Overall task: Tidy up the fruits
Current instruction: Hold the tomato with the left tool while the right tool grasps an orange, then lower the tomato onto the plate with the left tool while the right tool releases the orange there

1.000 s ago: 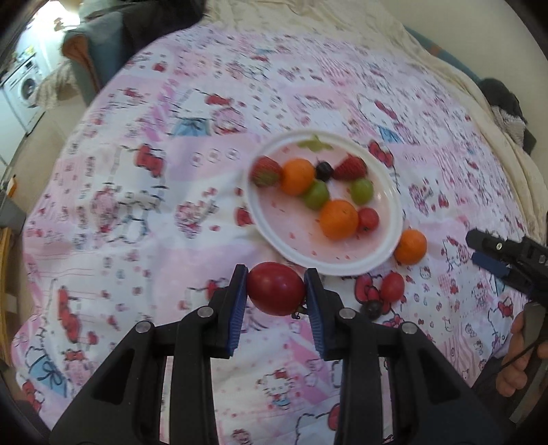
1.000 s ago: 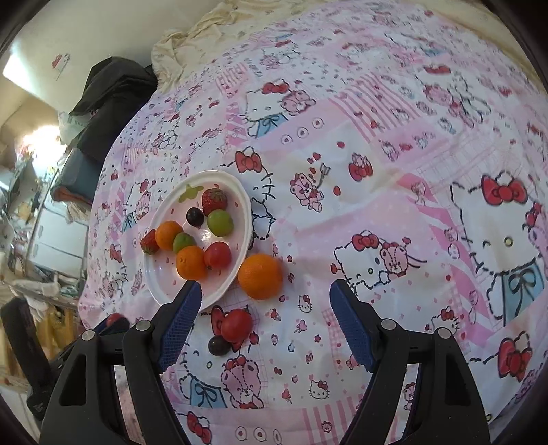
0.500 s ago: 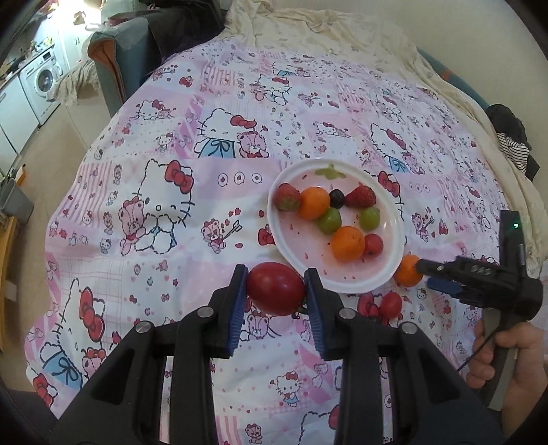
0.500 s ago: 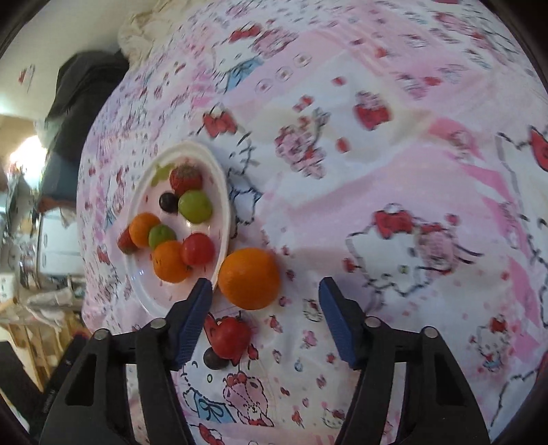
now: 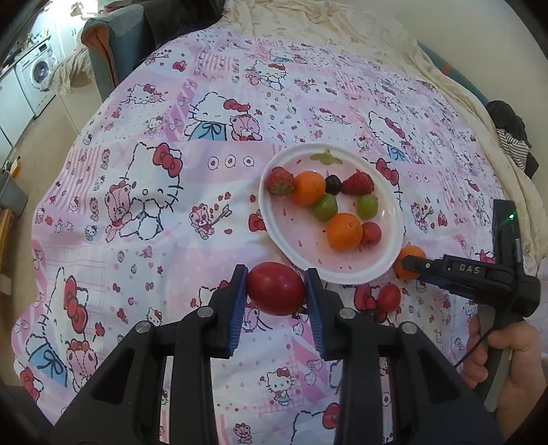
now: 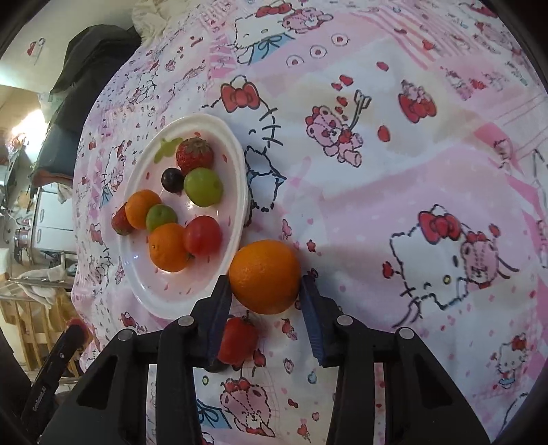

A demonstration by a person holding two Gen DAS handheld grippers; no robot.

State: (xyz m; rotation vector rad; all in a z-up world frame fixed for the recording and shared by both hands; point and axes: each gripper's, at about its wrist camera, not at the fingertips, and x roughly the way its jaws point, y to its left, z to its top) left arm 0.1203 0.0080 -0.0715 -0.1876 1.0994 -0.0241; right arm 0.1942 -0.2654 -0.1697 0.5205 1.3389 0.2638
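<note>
My left gripper (image 5: 275,289) is shut on a red tomato (image 5: 275,288), held above the bed just in front of the white plate (image 5: 390,208). The plate holds several fruits: strawberries, oranges, green fruits, a dark grape and a small tomato. My right gripper (image 6: 265,291) has its blue pads on either side of an orange (image 6: 264,276) that lies on the sheet beside the plate (image 6: 236,164); the pads look to be at its sides. A small red tomato (image 6: 238,339) lies on the sheet under the left finger. In the left wrist view the right gripper (image 5: 411,263) reaches the orange (image 5: 412,255).
A pink Hello Kitty sheet (image 5: 171,191) covers the bed. A small red tomato (image 5: 388,297) lies on it near the plate's front edge. A cream blanket (image 5: 342,30) lies at the far end. A chair (image 5: 113,44) and a washing machine (image 5: 37,73) stand at far left.
My right gripper has moved down and forward to the orange and narrowed around it. My left gripper has risen with the tomato still held.
</note>
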